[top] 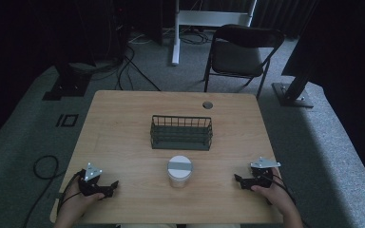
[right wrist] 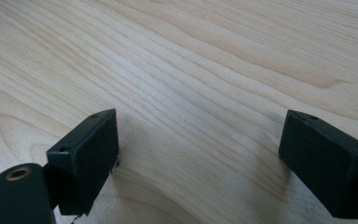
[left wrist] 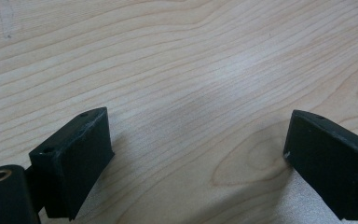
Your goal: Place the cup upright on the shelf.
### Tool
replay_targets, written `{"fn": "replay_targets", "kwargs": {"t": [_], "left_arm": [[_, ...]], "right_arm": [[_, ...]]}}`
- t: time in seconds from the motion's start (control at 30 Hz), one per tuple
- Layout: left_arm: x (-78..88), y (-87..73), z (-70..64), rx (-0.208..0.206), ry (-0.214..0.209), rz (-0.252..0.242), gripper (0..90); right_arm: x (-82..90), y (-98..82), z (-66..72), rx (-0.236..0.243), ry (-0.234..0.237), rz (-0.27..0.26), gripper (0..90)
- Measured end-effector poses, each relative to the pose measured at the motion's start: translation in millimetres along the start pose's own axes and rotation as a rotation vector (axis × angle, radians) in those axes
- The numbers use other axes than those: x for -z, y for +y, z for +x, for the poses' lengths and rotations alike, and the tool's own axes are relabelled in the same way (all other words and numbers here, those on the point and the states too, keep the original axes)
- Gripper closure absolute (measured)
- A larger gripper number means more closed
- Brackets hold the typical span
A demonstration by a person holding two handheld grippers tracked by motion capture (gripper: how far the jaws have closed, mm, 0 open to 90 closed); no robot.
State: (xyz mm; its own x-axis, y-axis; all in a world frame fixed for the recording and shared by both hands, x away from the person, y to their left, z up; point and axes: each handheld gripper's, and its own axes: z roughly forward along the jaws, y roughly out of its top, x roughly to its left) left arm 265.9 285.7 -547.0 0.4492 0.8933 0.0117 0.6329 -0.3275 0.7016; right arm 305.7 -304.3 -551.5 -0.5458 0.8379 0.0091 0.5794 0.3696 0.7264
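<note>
A white round jar (top: 179, 171) with a grey band across its lid stands on the wooden table (top: 123, 118), near the front middle. Behind it sits a dark wire basket (top: 181, 132), which looks empty. My left gripper (top: 113, 186) rests at the front left of the table, held by a hand, and points right toward the jar. In the left gripper view its jaws stand wide apart over bare wood, left gripper (left wrist: 198, 154) open. My right gripper (top: 238, 180) rests at the front right and points left. Its jaws are also spread over bare wood, right gripper (right wrist: 198, 156) open.
A small round grommet hole (top: 207, 105) lies near the table's far edge. A dark folding chair (top: 240, 52) stands beyond the table. Cables (top: 45, 166) trail on the grey carpet at left, and a black stand base (top: 292, 92) is at the far right.
</note>
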Motion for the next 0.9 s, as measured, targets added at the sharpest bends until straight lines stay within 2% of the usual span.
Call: {"fn": "replay_targets", "kwargs": {"t": [0.6,0.77,0.9], "left_arm": [[-0.1,0.1,-0.5,-0.013,-0.011,0.003,7.5],[-1.3,0.8,-1.1,-0.024,-0.02,0.017,2.9],[-1.3,0.8,-1.1,-0.024,-0.02,0.017,2.7]], "right_arm": [[0.0,0.1,-0.3,-0.002,-0.003,0.001,11.6],[0.0,0.1,-0.3,-0.004,-0.005,0.001,11.6],[0.4,-0.4,0.0,-0.011,-0.01,0.0,11.6]]}}
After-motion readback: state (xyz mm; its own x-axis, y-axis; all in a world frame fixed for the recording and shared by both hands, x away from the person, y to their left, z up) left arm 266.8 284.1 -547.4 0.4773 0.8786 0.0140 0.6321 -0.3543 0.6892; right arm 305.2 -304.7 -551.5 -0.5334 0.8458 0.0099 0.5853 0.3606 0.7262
